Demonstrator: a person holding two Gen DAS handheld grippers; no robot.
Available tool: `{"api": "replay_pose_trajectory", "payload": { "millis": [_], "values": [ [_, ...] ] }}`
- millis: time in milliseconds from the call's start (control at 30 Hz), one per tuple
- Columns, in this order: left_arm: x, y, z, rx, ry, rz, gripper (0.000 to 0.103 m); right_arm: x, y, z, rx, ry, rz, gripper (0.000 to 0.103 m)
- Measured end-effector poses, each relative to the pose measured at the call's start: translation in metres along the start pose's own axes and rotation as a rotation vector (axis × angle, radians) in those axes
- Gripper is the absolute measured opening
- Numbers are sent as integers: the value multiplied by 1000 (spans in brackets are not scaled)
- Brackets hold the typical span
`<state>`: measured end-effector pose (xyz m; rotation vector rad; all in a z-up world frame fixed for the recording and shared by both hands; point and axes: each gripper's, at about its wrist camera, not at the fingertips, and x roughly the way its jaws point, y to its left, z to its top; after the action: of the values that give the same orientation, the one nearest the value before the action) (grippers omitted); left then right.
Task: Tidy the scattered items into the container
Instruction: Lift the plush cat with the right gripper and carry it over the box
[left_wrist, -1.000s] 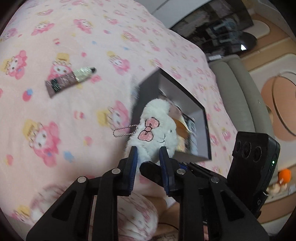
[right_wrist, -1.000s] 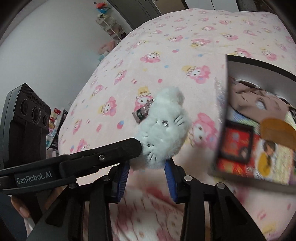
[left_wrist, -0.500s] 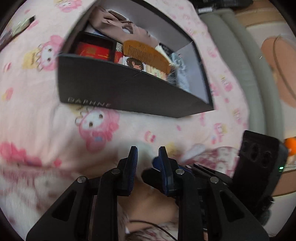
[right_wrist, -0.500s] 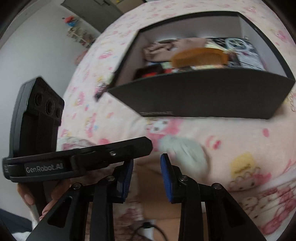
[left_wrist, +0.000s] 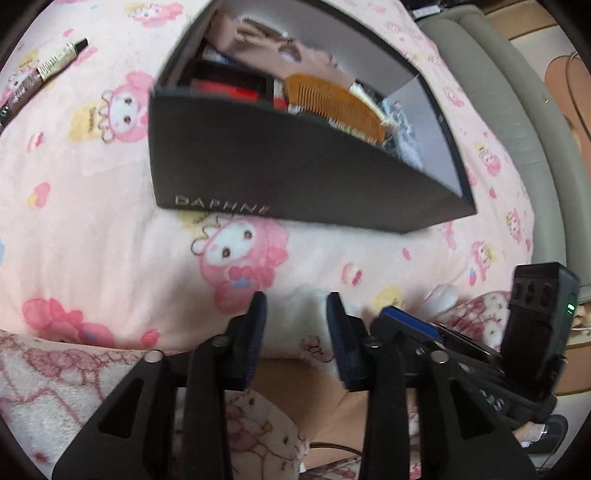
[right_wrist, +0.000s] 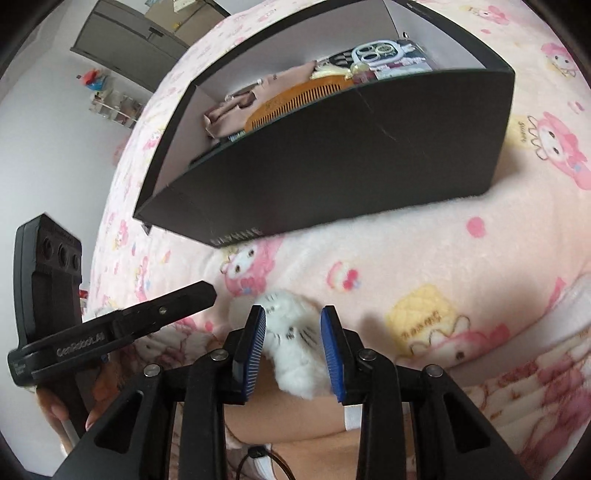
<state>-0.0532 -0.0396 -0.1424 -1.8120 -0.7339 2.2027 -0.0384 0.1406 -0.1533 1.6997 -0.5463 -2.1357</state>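
Note:
A black open box (left_wrist: 295, 170) marked DAPHNE lies on the pink cartoon blanket and holds a wooden comb (left_wrist: 332, 103), a beige cloth and other small items; it also shows in the right wrist view (right_wrist: 332, 158). A white plush toy (right_wrist: 295, 347) sits between the fingers of my right gripper (right_wrist: 293, 314), below the box's near wall. My left gripper (left_wrist: 297, 299) is slightly open with nothing clearly held. A hand cream tube (left_wrist: 40, 74) lies on the blanket, far left of the box.
The blanket's near edge drops off just behind both grippers. A grey padded bed edge (left_wrist: 517, 110) runs along the right. A wardrobe (right_wrist: 129, 40) and a shelf stand by the far wall.
Both grippers pulled back toward the near blanket edge, below the box. The plush left the left gripper's fingers and now sits in the right gripper.

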Motion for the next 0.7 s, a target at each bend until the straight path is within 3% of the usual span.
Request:
{"api": "replay_pose_trajectory", "payload": {
  "millis": [167,367,433,500,567,633,700],
  "values": [
    [15,-1,4,-1,-5,84,38,13,7,-6,-80,34,-82,38],
    [20,2,2,20,21,16,37,31,9,-7,-96,70,-10,34],
    [11,7,1,10,-8,-45,38,31,9,-8,-100,40,-42,30],
    [3,11,0,-2,-28,-126,39,17,9,-8,-93,-17,24,29],
    [-2,16,-1,-18,-47,-156,40,1,10,-6,-78,-90,59,29],
    [0,18,-1,-24,-37,-120,40,-3,7,-5,-68,-114,20,29],
    [6,14,-1,-3,-17,-53,40,7,1,-6,-40,-50,-17,29]
  ]
}}
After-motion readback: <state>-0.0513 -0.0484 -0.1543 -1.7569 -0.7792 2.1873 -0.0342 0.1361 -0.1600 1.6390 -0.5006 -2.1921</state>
